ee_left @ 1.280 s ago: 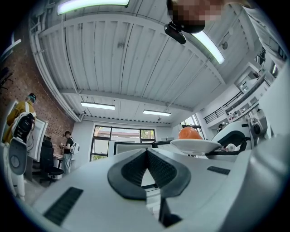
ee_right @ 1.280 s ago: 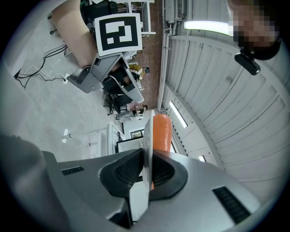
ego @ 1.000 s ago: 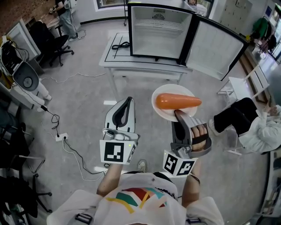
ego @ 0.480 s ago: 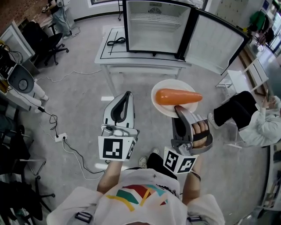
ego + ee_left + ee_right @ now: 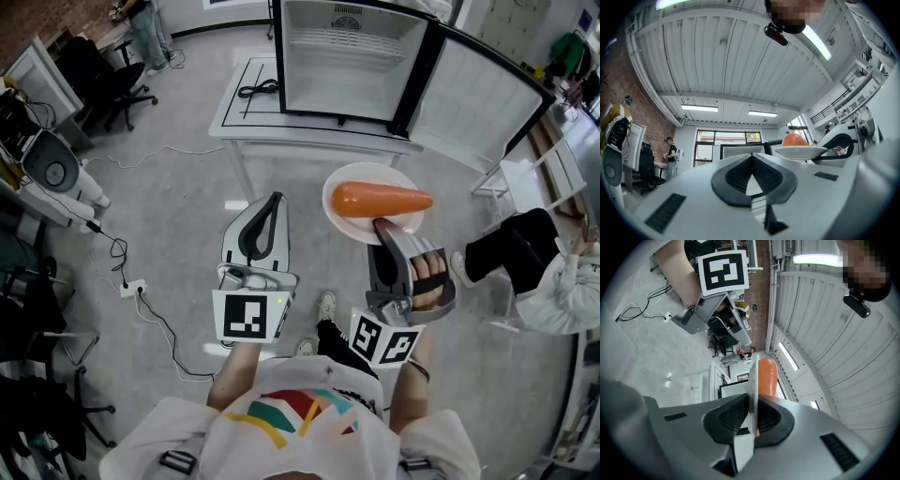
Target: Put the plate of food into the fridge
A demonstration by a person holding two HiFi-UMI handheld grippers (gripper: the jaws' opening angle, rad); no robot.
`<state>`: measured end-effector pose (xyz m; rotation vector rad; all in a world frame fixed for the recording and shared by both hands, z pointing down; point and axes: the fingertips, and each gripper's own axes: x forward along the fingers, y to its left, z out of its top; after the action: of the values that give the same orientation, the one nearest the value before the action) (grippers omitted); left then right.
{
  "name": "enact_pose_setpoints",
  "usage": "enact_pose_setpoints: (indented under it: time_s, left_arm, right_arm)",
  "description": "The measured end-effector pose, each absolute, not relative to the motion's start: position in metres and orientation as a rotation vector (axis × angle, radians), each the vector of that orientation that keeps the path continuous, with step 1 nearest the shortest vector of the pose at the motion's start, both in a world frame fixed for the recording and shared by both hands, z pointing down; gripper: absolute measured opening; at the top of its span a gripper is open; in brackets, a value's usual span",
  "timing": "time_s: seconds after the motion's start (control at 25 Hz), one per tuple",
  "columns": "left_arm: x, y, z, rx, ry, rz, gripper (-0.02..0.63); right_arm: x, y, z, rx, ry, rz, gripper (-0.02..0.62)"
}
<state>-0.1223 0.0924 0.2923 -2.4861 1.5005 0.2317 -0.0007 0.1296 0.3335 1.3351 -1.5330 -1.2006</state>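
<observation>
**Carrot [image 5: 380, 200] roll-off risk on the way to the fridge [image 5: 352, 56]**

Right gripper [image 5: 382, 227] has its fingers clamped on just the near rim of the plate [image 5: 342, 225], with the carrot lying loose beyond them. The fridge stands open on the worktop [image 5: 281, 127], well ahead. Any tilt and I'd bet the carrot rolls off. Left gripper [image 5: 274, 200], fingers pinched together on nothing, sits beside the plate and gives no support.

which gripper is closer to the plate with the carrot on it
Right. The right gripper is shut on the near rim of the plate. The left gripper, shut and empty, is off to the plate's left, not touching it.
</observation>
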Motion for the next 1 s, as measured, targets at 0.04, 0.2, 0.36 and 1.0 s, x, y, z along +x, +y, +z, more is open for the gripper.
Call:
enact_pose_setpoints:
  time_s: [0.04,0.2,0.36,1.0]
  left_arm:
    - [-0.121,0.086,0.293,-2.483,1.504,0.232,0.006]
    - [-0.114,0.057,0.290,-2.481,1.524,0.248,0.006]
    - [-0.099,0.020,0.288,-2.509,1.537,0.294,0.006]
    - [-0.085,-0.040,0.285,-2.492,1.577,0.291,0.006]
  right_arm:
    - [0.000,0.123,0.332,1.333,-1.536,-1.210,0.031]
    - [0.006,0.096,0.328,1.316,-1.549,-1.235,0.031]
    - [0.022,0.051,0.333,1.288,-1.557,-1.241,0.031]
    - [0.041,-0.007,0.333,1.274,-1.588,-1.254,0.031]
